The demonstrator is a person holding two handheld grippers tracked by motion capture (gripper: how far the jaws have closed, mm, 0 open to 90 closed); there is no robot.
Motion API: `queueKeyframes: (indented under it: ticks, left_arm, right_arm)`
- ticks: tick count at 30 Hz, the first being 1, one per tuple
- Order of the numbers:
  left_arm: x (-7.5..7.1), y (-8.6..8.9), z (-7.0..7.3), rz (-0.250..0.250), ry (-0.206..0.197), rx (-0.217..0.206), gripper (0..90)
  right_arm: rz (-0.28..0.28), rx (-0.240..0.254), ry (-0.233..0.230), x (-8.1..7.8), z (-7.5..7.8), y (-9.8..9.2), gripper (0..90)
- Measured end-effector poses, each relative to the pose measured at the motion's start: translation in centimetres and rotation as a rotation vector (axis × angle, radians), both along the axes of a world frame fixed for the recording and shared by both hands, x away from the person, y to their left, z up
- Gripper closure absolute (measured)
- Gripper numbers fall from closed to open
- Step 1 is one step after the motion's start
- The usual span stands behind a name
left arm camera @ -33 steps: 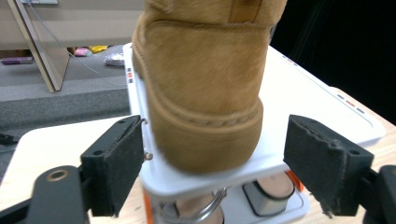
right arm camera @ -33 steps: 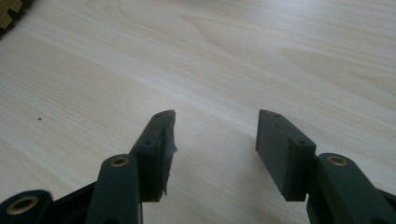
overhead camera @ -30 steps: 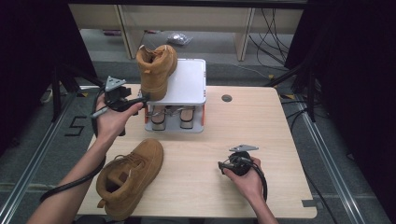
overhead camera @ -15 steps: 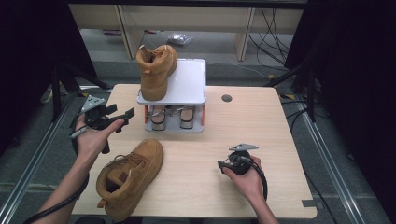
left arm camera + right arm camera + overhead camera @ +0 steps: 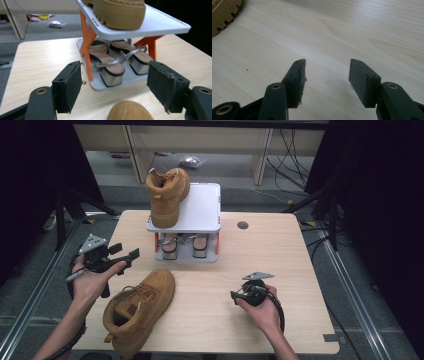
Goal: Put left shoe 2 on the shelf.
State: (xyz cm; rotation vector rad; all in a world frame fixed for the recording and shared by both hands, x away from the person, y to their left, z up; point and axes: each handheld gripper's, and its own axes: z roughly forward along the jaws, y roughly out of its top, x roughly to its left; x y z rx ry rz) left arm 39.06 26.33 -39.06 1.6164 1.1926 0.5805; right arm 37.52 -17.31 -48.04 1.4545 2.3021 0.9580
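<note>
One tan boot (image 5: 167,195) stands upright on the top shelf of a small white rack (image 5: 202,215) with orange legs. A pair of sandals (image 5: 185,244) sits on its lower shelf. A second tan boot (image 5: 142,307) lies on the table at the front left. My left gripper (image 5: 129,256) hovers left of the rack, just above that boot's toe (image 5: 130,111), pointing at the sandals (image 5: 110,62). It is open; its jaws have just closed a little with nothing between them. My right gripper (image 5: 234,295) rests low over the wooden table (image 5: 337,27), open and empty, right of the boot's sole (image 5: 224,13).
A small round hole (image 5: 243,225) marks the table right of the rack. The table's left edge (image 5: 95,265) runs just beside my left hand. A crumpled plastic bag (image 5: 190,160) lies on the floor beyond the table. Dark curtains stand at both sides.
My left gripper has pulled away from the boot on the rack, moving left, toward me and down. The right gripper has stayed where it was.
</note>
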Motion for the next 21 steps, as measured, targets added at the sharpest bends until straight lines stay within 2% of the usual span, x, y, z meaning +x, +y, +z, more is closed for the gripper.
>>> queueKeyframes:
  ticks: [2,4,5,7,10,11,15,18,21]
  left_arm:
    - [-0.7,0.2,-0.1,-0.021,0.012,0.000,27.4]
    - [-1.5,0.5,-0.3,-0.039,0.022,-0.004,27.7]
    - [-2.2,0.8,-0.4,-0.059,0.038,-0.013,28.0]
    - [-2.6,0.9,-0.5,-0.065,0.038,-0.024,28.0]
    - [-3.6,1.2,-0.8,-0.081,0.055,-0.028,28.3]
    - [-4.3,1.4,-1.1,-0.094,0.070,-0.042,28.7]
    - [-5.2,1.6,-1.4,-0.111,0.088,-0.046,29.6]
    - [-6.0,1.9,-1.5,-0.127,0.120,-0.049,31.5]
    - [-6.6,2.1,-1.7,-0.140,0.122,-0.075,32.3]
  right_arm:
    - [0.007,-0.005,-0.003,0.0,0.0,0.1,47.8]
    - [-0.011,0.008,0.019,-0.3,0.0,0.4,47.8]
    - [0.002,0.000,0.001,-0.2,0.0,0.5,47.7]
    - [0.021,-0.013,-0.008,-0.2,0.1,0.4,47.7]
    - [0.010,-0.010,-0.006,-0.2,0.2,0.4,47.7]
    - [0.011,-0.011,-0.005,-0.2,0.2,0.4,47.7]
    - [0.006,-0.011,0.000,-0.2,0.2,0.5,47.7]
    - [0.010,-0.012,0.002,-0.2,0.1,0.4,47.7]
    - [0.007,-0.010,0.002,-0.2,0.1,0.5,47.6]
